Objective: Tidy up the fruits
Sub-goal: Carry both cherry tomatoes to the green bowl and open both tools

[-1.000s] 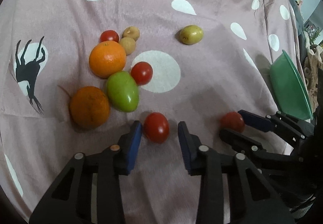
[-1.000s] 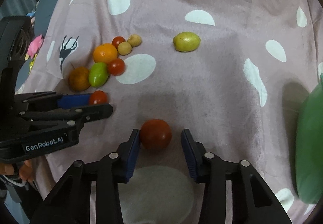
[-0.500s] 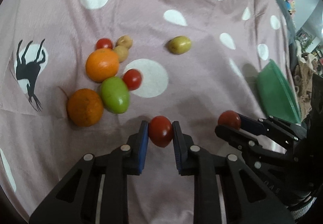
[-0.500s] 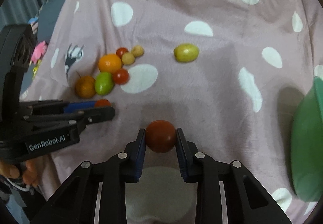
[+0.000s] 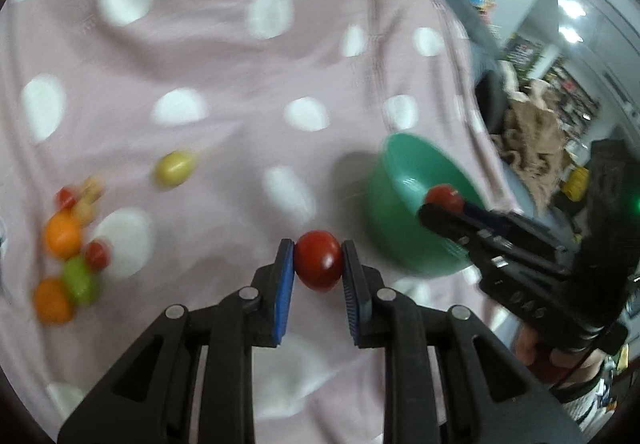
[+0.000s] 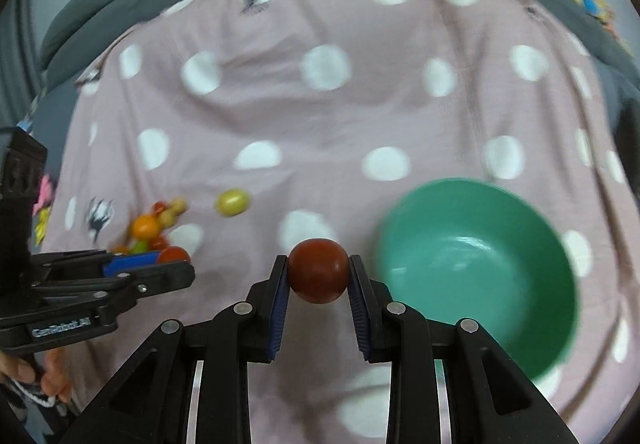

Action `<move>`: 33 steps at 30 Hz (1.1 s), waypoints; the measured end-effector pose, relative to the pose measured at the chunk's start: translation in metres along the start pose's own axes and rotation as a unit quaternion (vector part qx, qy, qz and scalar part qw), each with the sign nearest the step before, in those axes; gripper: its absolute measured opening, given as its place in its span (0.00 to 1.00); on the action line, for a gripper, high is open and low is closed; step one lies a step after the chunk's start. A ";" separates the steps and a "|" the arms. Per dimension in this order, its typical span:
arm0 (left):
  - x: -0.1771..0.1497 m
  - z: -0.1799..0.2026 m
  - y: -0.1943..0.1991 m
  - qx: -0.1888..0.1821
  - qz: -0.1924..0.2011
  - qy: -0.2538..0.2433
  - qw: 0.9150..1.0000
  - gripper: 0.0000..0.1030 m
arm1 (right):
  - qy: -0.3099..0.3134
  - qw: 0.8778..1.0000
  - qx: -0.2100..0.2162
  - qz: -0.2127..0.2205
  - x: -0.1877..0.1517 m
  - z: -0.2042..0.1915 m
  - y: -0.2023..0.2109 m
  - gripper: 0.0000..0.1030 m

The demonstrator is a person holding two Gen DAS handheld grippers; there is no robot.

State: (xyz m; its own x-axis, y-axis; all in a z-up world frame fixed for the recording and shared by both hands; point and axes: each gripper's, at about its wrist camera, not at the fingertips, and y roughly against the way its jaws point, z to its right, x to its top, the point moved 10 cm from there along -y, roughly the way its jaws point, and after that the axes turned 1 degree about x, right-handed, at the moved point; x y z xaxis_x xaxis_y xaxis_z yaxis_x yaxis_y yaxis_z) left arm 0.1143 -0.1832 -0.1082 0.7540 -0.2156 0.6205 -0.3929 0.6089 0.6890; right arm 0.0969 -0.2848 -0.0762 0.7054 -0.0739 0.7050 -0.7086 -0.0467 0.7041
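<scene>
My left gripper (image 5: 318, 268) is shut on a red tomato (image 5: 319, 260), held above the pink spotted cloth (image 5: 224, 68). My right gripper (image 6: 319, 276) is shut on a darker red tomato (image 6: 318, 270). In the left wrist view the right gripper (image 5: 444, 204) hangs over the green bowl (image 5: 404, 212) with its tomato (image 5: 442, 196). The green bowl (image 6: 532, 308) sits just right of my right gripper. In the right wrist view the left gripper (image 6: 168, 262) shows at the left with its tomato (image 6: 174, 254).
At the left lie two oranges (image 5: 62, 230), a green fruit (image 5: 80, 282), small red tomatoes (image 5: 96, 252) and small tan fruits (image 5: 90, 188). A yellow-green fruit (image 5: 174, 172) lies alone. The same pile (image 6: 150, 232) shows in the right wrist view. Clutter (image 5: 532, 124) stands beyond the cloth's right edge.
Both grippers closed on their tomatoes and lifted them off the cloth. Both have swung right toward the green bowl; the fruit pile now sits far left.
</scene>
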 end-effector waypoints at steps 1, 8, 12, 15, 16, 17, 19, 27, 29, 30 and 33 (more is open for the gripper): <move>0.007 0.018 -0.007 -0.013 0.001 -0.011 1.000 0.22 | -0.006 1.000 -0.007 0.001 0.000 0.009 0.002 0.30; 0.031 0.087 -0.065 -0.059 -0.021 -0.040 0.997 0.22 | -0.041 0.997 -0.065 -0.023 -0.016 0.079 0.003 0.30; 0.034 0.105 -0.098 -0.054 -0.040 -0.057 0.996 0.22 | -0.056 0.995 -0.066 -0.044 -0.026 0.095 -0.004 0.30; 0.030 0.104 -0.116 -0.040 -0.064 -0.058 0.995 0.23 | -0.064 0.994 -0.064 -0.056 -0.033 0.102 -0.006 0.30; 0.030 0.104 -0.117 -0.037 -0.067 -0.057 0.995 0.22 | -0.065 0.994 -0.062 -0.059 -0.035 0.102 -0.006 0.30; 0.029 0.101 -0.119 -0.028 -0.073 -0.057 0.995 0.23 | -0.067 0.994 -0.056 -0.063 -0.037 0.102 -0.008 0.30; 0.027 0.097 -0.118 -0.018 -0.072 -0.059 0.995 0.27 | -0.069 0.994 -0.046 -0.068 -0.039 0.102 -0.009 0.31; 0.036 0.089 -0.097 -0.010 -0.038 -0.057 0.998 0.37 | -0.085 0.993 0.044 -0.075 -0.038 0.081 -0.008 0.36; 0.036 0.085 -0.091 -0.007 -0.032 -0.056 0.998 0.38 | -0.079 0.991 0.069 -0.078 -0.038 0.069 -0.007 0.36; 0.035 0.082 -0.086 -0.004 -0.030 -0.057 0.998 0.38 | -0.073 0.991 0.080 -0.083 -0.038 0.062 -0.008 0.36; 0.031 0.072 -0.075 0.011 -0.022 -0.059 0.998 0.38 | -0.038 0.992 0.069 -0.096 -0.041 0.048 -0.016 0.36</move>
State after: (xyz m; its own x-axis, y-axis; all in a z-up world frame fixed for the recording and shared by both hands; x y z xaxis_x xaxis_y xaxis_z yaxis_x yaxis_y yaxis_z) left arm 0.1297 -0.2905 -0.1138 0.7038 -0.3315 0.6283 -0.3735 0.5797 0.7242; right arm 0.0779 -0.3287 -0.1204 0.8283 -0.1253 0.5461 -0.5603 -0.2021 0.8033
